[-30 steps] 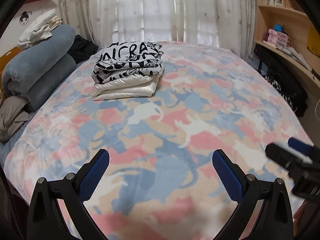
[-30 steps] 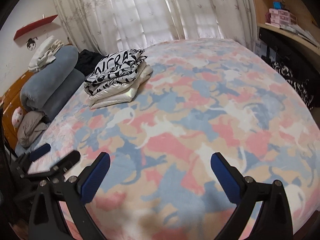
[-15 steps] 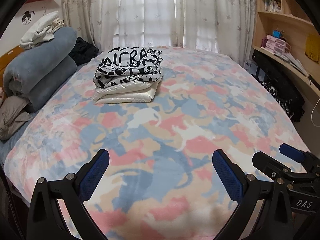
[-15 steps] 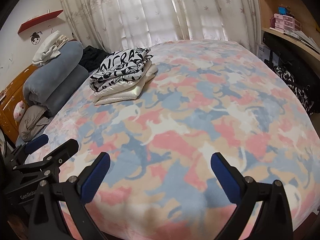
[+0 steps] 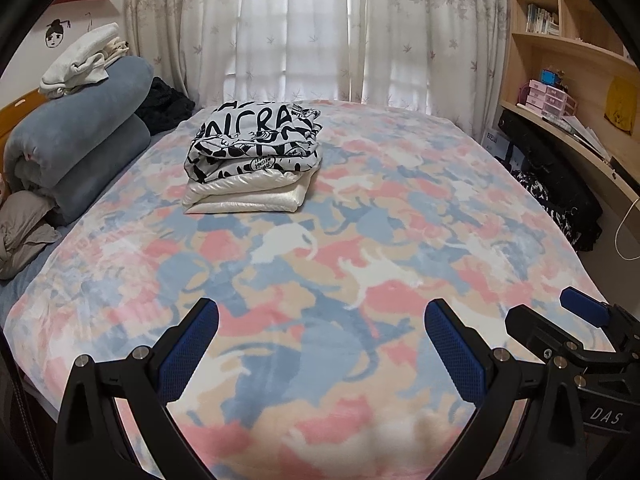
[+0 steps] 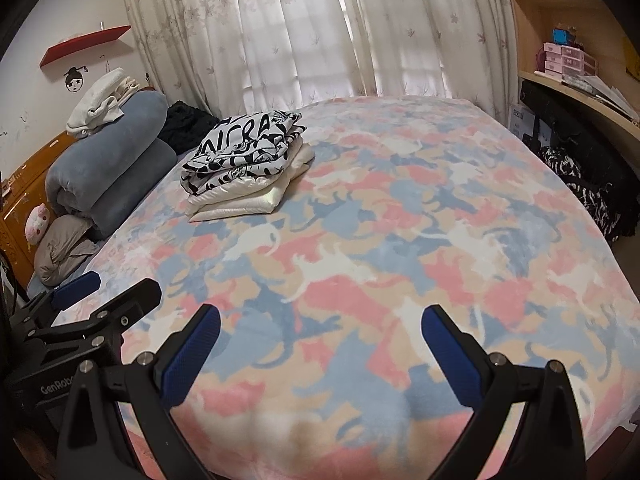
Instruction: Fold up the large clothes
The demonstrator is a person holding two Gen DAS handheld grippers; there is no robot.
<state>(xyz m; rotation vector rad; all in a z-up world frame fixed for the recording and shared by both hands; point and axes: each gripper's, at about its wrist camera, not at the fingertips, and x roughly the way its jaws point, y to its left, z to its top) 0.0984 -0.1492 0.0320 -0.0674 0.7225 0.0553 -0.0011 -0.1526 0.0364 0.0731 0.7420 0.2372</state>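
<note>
Blue padding is seen on the inner faces of both claws, and each pair of fingers is spread wide with nothing held between them. The left claw is held low over the near edge of the bed, and the right claw is held level beside it, to its right; each is caught at the edge of the other's view. Just ahead of both claws, a fleece blanket patterned in pink, blue, cream and white is spread across the bed. Farther ahead and to the left of both claws, well apart from them, a stack of folded clothes is laid on the blanket: a black-and-white lettered garment on top, glossy cream ones beneath. Left of the stack, rolled grey-blue bedding is piled, with pale clothes on top. Beyond the bed, sheer curtains are hung, and wooden shelves are seen at far right.
</note>
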